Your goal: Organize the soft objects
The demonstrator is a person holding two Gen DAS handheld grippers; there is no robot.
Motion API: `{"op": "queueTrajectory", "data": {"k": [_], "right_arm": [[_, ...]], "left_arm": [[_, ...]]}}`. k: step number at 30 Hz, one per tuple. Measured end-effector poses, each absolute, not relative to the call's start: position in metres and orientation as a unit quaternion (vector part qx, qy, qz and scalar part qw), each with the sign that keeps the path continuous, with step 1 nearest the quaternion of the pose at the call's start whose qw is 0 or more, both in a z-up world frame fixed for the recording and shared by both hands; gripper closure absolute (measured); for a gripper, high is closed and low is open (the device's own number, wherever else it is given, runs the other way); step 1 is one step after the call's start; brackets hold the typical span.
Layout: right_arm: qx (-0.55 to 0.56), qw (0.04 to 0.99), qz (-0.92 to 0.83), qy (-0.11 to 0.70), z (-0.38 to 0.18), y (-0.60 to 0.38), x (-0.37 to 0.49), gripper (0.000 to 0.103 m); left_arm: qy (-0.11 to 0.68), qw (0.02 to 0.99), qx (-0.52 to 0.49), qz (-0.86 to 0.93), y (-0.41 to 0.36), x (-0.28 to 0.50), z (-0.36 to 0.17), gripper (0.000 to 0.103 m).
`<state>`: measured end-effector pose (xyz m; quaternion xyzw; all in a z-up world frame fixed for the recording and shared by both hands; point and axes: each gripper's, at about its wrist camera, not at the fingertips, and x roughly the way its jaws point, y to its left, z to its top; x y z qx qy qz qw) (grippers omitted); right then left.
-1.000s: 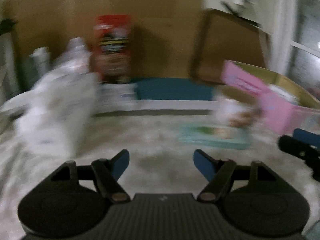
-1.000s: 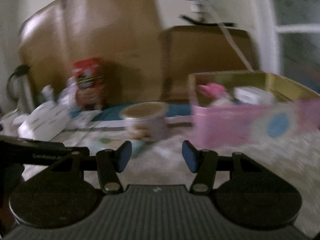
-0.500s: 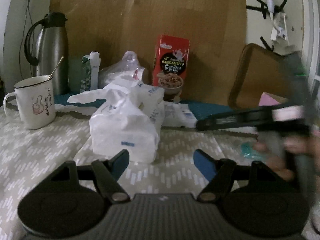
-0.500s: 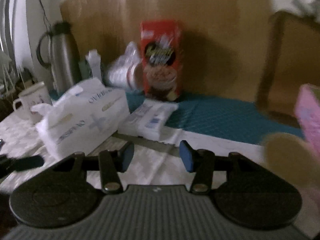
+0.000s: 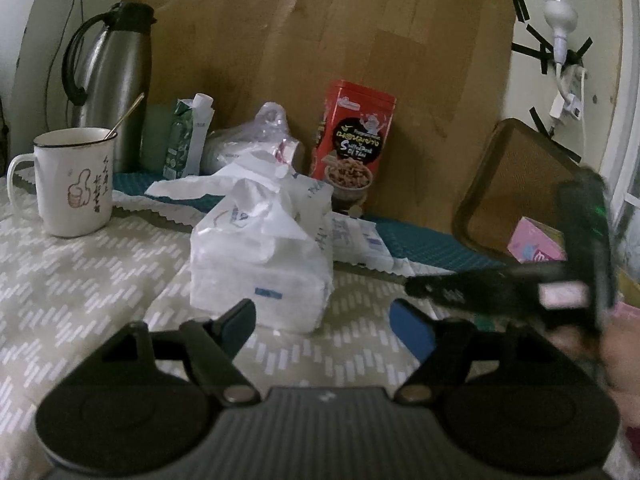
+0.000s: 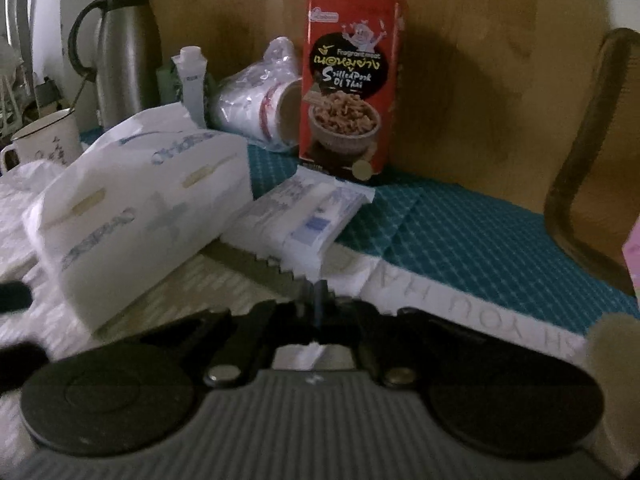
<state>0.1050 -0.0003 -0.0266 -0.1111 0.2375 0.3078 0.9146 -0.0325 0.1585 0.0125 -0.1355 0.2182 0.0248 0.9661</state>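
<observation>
A big white tissue pack [image 5: 264,264] in a crumpled wrapper lies on the patterned tablecloth, just ahead of my left gripper [image 5: 322,312]. Its jaws are opening and nothing is between them. The same pack [image 6: 140,216] shows at left in the right wrist view. Behind it a small flat tissue pack [image 6: 308,212] lies half on the teal mat [image 6: 460,232]. My right gripper [image 6: 318,300] is shut, fingertips together at this small pack's near corner; I cannot make out whether they pinch its wrapper. In the left wrist view the right gripper [image 5: 412,288] reaches in from the right.
At the back stand a steel thermos [image 5: 116,80], a white mug [image 5: 72,184] with a spoon, a carton [image 5: 188,140], bagged paper cups [image 6: 260,112] and a red food box [image 6: 348,80]. A brown tray [image 5: 516,184] leans on the wall; a pink box [image 5: 536,240] sits right.
Both views have swung left, from the pink box to the tissue packs. The right gripper's jaws have gone from open to shut. The left gripper has drawn slightly nearer the big pack.
</observation>
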Motion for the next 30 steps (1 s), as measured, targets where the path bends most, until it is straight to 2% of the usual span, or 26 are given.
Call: {"op": "queueTrajectory", "data": {"k": [8,12,15,16,17,22,26,29,30], "right_arm": [[-0.115,0.905,0.336,0.234,-0.03,-0.051,0.047,0.101],[-0.13,0.904,0.343,0.219,-0.028,-0.066,0.026,0.1],[-0.09,0.917,0.325,0.213,-0.011,-0.067,0.043,0.087],[-0.064,0.92,0.317,0.22,-0.006,-0.067,0.054,0.072],[-0.037,0.922,0.312,0.226,-0.001,-0.066,0.067,0.062],[0.014,0.929,0.285,0.237,0.01,-0.027,0.132,0.053],[0.061,0.921,0.256,0.286,0.008,0.009,0.186,0.046],[0.075,0.913,0.248,0.314,0.003,0.03,0.211,0.035],[0.077,0.912,0.244,0.322,0.001,0.038,0.219,0.034]], "left_arm": [[0.228,0.959,-0.167,0.026,0.168,-0.031,0.01,0.026],[0.23,0.957,-0.173,0.029,0.169,-0.031,0.01,0.02],[0.227,0.959,-0.165,0.037,0.167,-0.031,0.011,0.02],[0.225,0.96,-0.161,0.037,0.166,-0.032,0.011,0.02],[0.223,0.961,-0.157,0.036,0.164,-0.033,0.011,0.02],[0.219,0.964,-0.149,0.033,0.163,-0.032,0.013,0.019],[0.217,0.963,-0.157,0.02,0.166,-0.032,0.013,0.019],[0.214,0.962,-0.166,0.009,0.169,-0.033,0.013,0.017],[0.214,0.962,-0.17,0.005,0.17,-0.034,0.013,0.017]]}}
